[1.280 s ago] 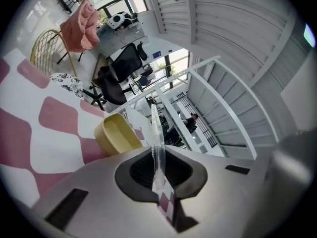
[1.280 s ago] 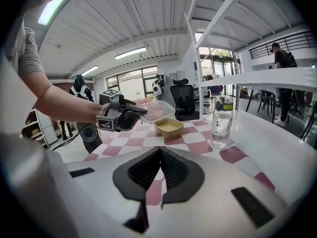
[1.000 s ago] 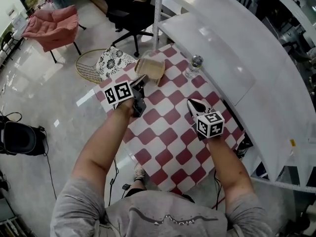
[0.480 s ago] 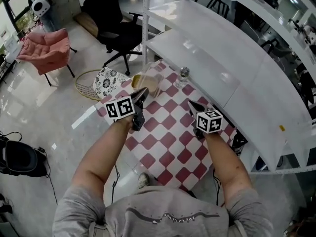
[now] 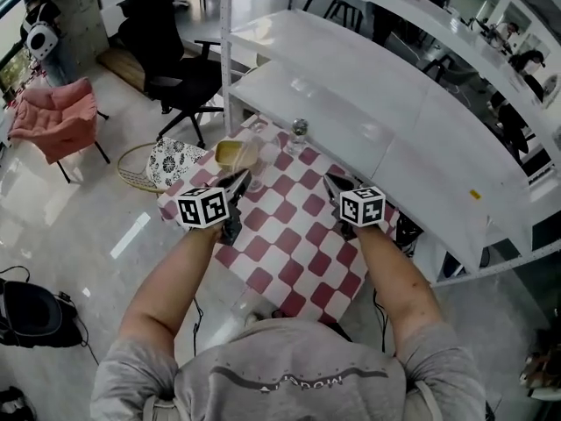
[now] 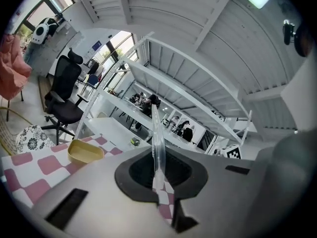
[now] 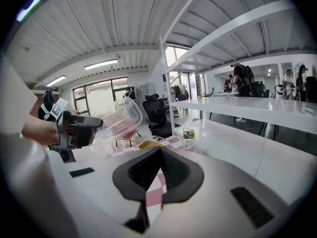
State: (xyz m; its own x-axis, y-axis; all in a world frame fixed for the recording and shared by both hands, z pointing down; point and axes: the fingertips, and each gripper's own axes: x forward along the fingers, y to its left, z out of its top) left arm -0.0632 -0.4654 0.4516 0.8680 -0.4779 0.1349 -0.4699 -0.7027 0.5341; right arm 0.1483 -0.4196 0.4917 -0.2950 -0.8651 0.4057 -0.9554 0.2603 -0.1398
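The thin wall of the clear container [image 7: 118, 121] is pinched edge-on between the closed jaws of the left gripper [image 5: 238, 181]. It is held tilted in the air over the checked table [image 5: 289, 246], just above the yellow bowl [image 6: 85, 151] at the far left. The right gripper [image 7: 159, 153] is carried empty, jaws together, nearer the bottle [image 7: 188, 138]. Since only an edge is gripped, a firm pinch and a steady wrist are called for.

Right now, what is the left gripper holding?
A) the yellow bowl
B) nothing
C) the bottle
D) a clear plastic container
D: the left gripper is shut on the edge of the clear plastic container, held above the checked table, where the yellow bowl and bottle stand.
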